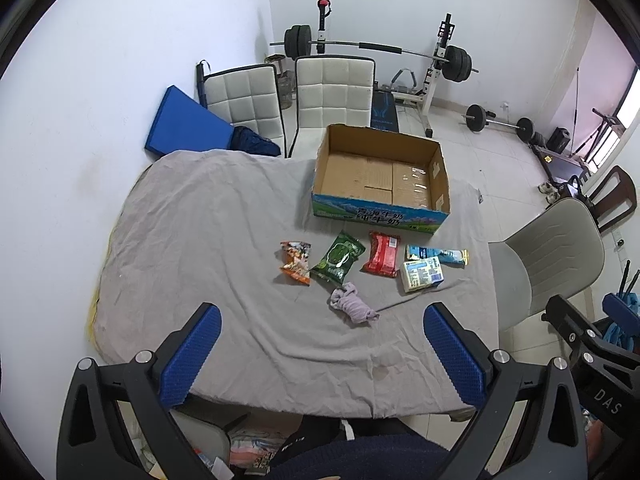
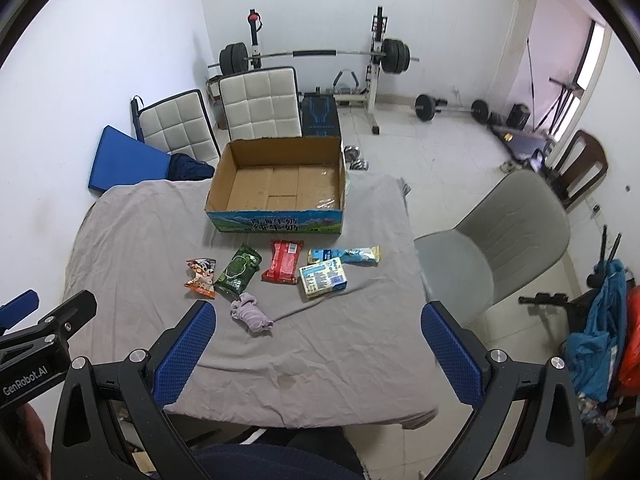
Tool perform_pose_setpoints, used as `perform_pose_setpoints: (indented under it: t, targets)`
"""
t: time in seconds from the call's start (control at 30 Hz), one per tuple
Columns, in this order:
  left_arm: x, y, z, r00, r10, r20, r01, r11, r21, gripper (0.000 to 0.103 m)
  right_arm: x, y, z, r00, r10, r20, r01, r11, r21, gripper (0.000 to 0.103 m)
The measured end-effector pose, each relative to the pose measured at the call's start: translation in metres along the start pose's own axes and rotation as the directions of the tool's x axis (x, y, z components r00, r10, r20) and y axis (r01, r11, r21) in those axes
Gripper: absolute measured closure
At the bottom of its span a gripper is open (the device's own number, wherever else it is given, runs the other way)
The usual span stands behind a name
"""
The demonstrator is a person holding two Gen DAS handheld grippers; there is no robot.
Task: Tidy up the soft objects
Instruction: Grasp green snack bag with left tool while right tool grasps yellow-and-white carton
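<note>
left gripper (image 1: 322,354) wide, empty | right gripper (image 2: 318,350) wide, empty | both above near edge of surface (image 1: 208,216) | snack packets, lilac cloth (image 1: 352,305) lie before open cardboard box (image 1: 380,178), none inside

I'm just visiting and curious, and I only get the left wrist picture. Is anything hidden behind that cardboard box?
Observer: Yes. The right wrist view shows what look like chrome dumbbells on the floor just behind the cardboard box.
Operator: And the other tongs at my right edge, are they holding something?
Observer: No. The right tongs are wide open with nothing between them.
Operator: What is the blue stuff at the far right?
Observer: A blue cloth hanging there, with something orange beside it that your view cuts off.
</note>
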State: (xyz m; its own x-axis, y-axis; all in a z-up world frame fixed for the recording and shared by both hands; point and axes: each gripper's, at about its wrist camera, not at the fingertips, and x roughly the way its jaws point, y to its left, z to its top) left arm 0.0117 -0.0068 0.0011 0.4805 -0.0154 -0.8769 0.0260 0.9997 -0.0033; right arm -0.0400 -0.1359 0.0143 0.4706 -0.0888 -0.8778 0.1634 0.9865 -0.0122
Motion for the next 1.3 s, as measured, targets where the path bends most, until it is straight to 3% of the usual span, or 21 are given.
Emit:
perform_pose_setpoints:
  t: [0.17,0.3,0.53,0.7,0.8,0.9,1.03,1.3]
  targets:
    - [0.036,-0.003,0.023,1.0,-0.008,-0.019,0.008,1.0,0.016,0.0,0.054,-0.015,0.014,0.996,0.018,-0.091,-0.015,0.999,0.043,0.0]
    - [0.082,-0.01,0.042,0.998,0.026,-0.057,-0.023,0.998,0.055,0.0,0.115,-0.028,0.026,0.98,0.041,-0.194,-0.023,0.996,0.091,0.0]
    - [0.185,-0.012,0.065,0.981,0.042,-0.191,-0.033,0.998,0.05,0.0,0.262,-0.05,0.034,0.91,0.078,-0.407,0.015,0.975,0.221,0.0]
    - [0.275,-0.016,0.071,0.948,0.075,-0.311,-0.059,0.996,0.061,0.0,0.366,-0.066,0.029,0.846,0.128,-0.517,0.085,0.926,0.369,0.0]
    - [0.321,-0.016,0.069,0.923,0.084,-0.376,-0.063,0.996,0.066,0.0,0.423,-0.076,0.02,0.805,0.197,-0.559,0.121,0.869,0.48,0.0]
    - [0.364,-0.017,0.063,0.894,0.081,-0.441,-0.059,0.996,0.064,0.0,0.455,-0.08,0.013,0.779,0.252,-0.575,0.142,0.821,0.552,0.0]
    - [0.41,-0.02,0.057,0.851,0.078,-0.519,-0.043,0.996,0.078,0.0,0.497,-0.082,-0.002,0.724,0.329,-0.606,0.185,0.753,0.631,0.0]
    - [0.47,-0.032,0.047,0.804,0.075,-0.59,0.018,0.989,0.15,0.003,0.531,-0.076,-0.025,0.652,0.408,-0.639,0.244,0.685,0.686,0.011]
